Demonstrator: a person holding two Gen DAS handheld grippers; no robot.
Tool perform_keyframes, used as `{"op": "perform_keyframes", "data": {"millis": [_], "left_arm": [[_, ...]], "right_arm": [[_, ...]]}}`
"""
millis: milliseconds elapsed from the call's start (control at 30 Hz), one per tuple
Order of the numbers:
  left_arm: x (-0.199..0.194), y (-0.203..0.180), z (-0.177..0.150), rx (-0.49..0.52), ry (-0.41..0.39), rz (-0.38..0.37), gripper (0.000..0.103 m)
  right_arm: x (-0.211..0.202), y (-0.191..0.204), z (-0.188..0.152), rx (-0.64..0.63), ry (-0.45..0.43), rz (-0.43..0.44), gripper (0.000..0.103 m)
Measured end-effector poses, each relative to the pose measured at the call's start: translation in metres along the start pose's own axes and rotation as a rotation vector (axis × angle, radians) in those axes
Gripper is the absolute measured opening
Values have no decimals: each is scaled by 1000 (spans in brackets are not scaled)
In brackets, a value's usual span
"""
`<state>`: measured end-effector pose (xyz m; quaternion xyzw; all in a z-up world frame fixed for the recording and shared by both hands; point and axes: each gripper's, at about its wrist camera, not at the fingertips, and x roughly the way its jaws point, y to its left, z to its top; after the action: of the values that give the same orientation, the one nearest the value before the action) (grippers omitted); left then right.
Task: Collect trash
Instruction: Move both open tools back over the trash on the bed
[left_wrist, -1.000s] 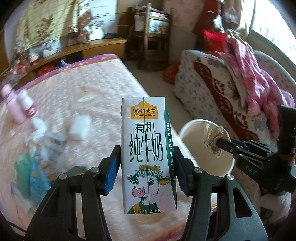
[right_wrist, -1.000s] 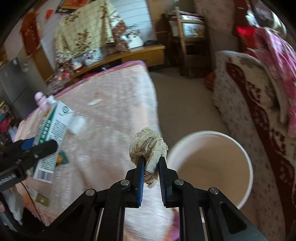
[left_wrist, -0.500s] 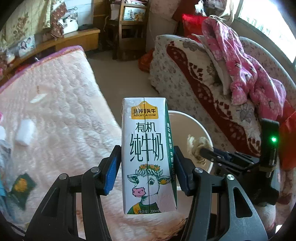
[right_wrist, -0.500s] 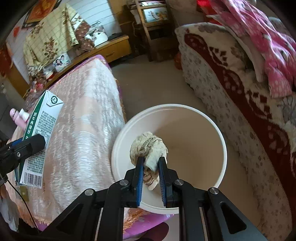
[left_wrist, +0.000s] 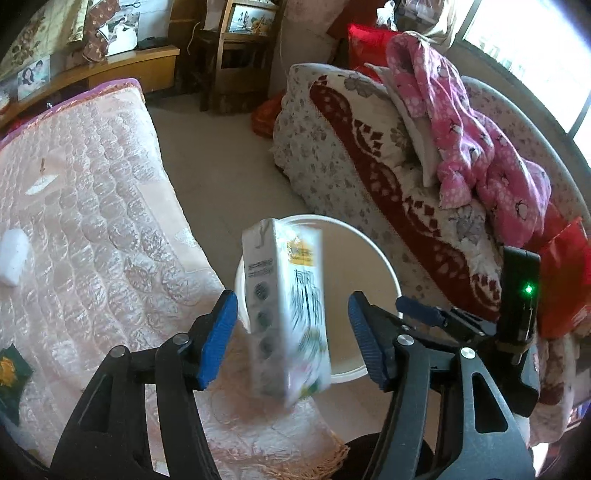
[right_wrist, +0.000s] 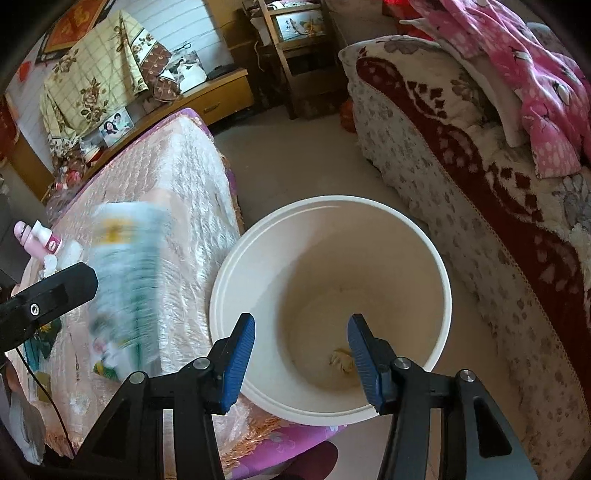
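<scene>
My left gripper is open. A white and green milk carton hangs blurred and tilted between its jaws, touching neither, over the near rim of the white bucket. The carton also shows blurred in the right wrist view, left of the bucket. My right gripper is open and empty above the bucket. A crumpled beige paper wad lies on the bucket's bottom.
The bucket stands on the floor between the pink quilted bed and a floral sofa with pink clothes. A white wad, a green wrapper and pink bottles lie on the bed.
Both grippers opened. The paper wad dropped from the right gripper into the bucket. The milk carton left the left jaws and is falling and turning.
</scene>
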<state>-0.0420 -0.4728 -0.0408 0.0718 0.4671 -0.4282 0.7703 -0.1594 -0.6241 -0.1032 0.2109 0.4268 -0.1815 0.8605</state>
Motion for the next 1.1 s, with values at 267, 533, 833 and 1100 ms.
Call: {"op": "perform_keyframes", "data": {"millis": [267,533,833,1100], "left_arm": [[-18,7,-4,-1,-24,40,61],[-49,23,-17,10,-75,112,61],[-96,48,-39,10,-142,197,61],[-140,79,-60,-2,-206,265,61]], "right_arm": [[-10,7,2,-10,-15,-12,50],[-26,33,0,-64,-47,-26,50],[-43,75,0,-118,-83,2,51],[-53,123,-2,-187,-103,42,51]]}}
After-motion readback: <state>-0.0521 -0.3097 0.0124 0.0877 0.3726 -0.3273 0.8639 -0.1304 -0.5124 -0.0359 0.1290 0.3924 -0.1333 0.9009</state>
